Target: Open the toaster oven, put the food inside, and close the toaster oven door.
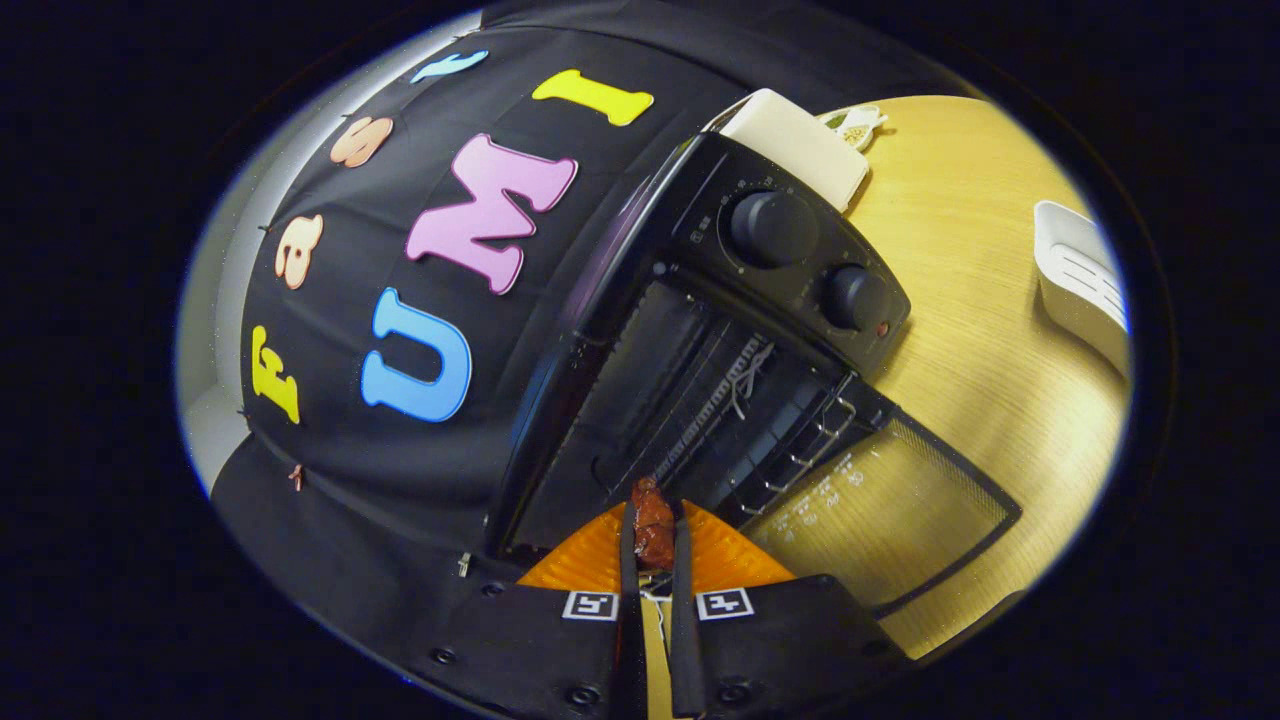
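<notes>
1. The gripper [653, 535] is pinching a reddish-brown piece of food [652, 530], its two fingers drawn nearly together and pressing on it from both sides.
2. The food is sticking out past the fingertips, just at the mouth of the toaster oven [700, 330].
3. The oven's glass door [890, 520] is lying fully open, flat over the wooden table [980, 330], beside the fingers.
4. A wire rack [720, 400] is sitting inside the cavity, beyond the food.
5. Two knobs [772, 228] are showing on the oven's control panel.
6. A white tray [1080, 275] is resting on the table, well apart from the oven.
</notes>
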